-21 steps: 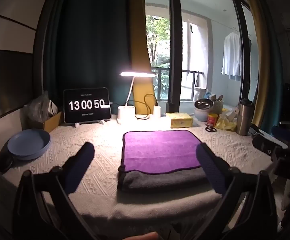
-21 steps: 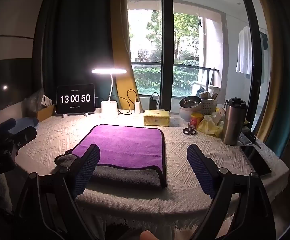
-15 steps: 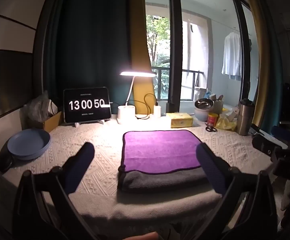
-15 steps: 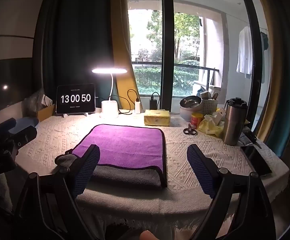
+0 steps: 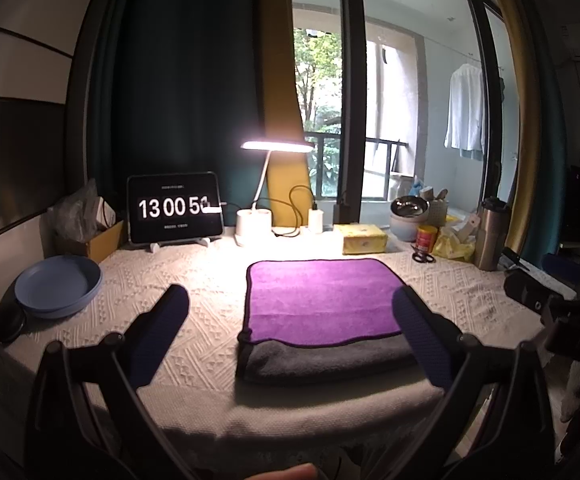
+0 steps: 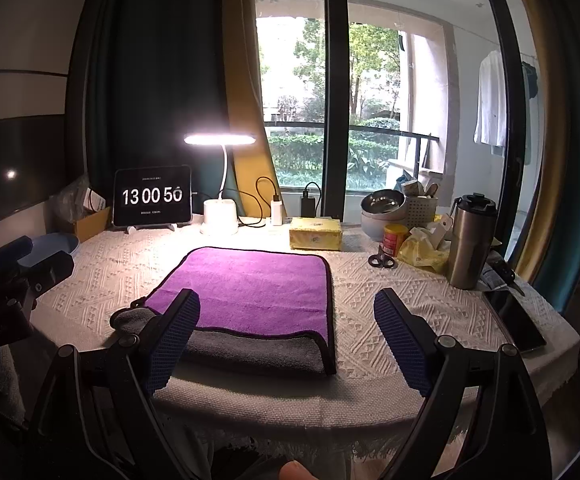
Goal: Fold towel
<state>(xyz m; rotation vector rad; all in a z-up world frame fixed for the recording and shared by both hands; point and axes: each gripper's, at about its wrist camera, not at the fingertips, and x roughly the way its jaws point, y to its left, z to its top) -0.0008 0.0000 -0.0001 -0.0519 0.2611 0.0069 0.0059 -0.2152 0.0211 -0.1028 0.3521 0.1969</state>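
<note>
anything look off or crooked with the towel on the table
Mostly tidy. The towel lies folded, but the purple upper layer stops short of the near edge, leaving a grey strip exposed, and its near-left corner bunches out past the fold. Nothing spilled or damaged.

Lit desk lamp [image 5: 276, 146], clock tablet [image 5: 175, 208], blue plate [image 5: 59, 286], scissors [image 6: 382, 259], possibly a phone [image 6: 515, 320]

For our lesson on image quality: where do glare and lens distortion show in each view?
Left wrist view: the desk lamp blows out white and lights the towel brightly; window frames bow outward. Right wrist view: the lamp glares again, daylight washes the window, and the corners fall dark.
</note>
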